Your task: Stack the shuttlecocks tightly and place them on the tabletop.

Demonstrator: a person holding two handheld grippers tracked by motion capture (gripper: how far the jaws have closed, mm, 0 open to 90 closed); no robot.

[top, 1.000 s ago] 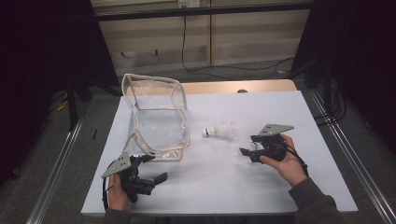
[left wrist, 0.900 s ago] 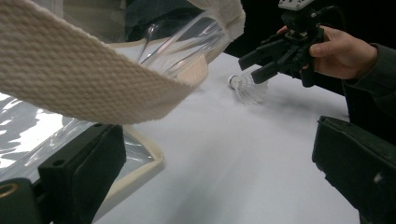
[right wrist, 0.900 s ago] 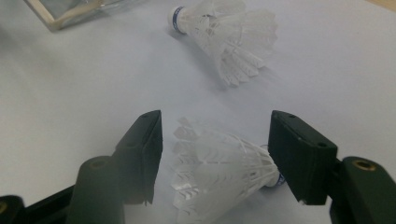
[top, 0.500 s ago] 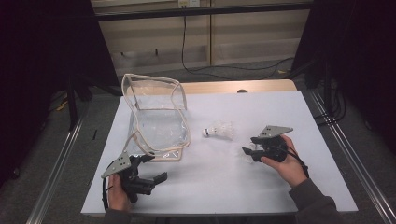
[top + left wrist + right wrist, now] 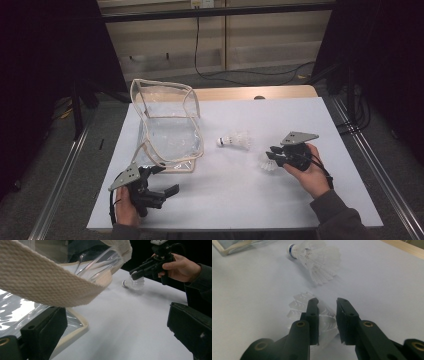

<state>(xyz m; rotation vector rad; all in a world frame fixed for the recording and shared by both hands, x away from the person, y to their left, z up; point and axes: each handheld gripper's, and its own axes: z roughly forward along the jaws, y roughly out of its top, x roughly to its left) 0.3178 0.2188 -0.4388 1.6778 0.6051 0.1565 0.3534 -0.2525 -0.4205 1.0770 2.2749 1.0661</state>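
Table [image 5: 300,200]: white sheet across the middle of the high view.
Clear pouch [image 5: 167,125]: left of centre, cloth-edged, mouth gaping; nothing visible inside yet.
Left gripper [image 5: 157,182]: lower left, your jaws spread wide beside the pouch's near edge, holding nothing.
Right gripper [image 5: 272,156]: right of centre, jaws narrowed around the near shuttlecock [image 5: 322,320]; firm pinch or not, cannot tell.
Far shuttlecock [image 5: 235,140]: centre, lying loose.
Progress: early, I judge; both shuttlecocks remain outside.

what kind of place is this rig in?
Likely a lab or recording studio, not a home: a white-topped table ringed by dark curtains, metal floor rails, and cables running along the floor behind.
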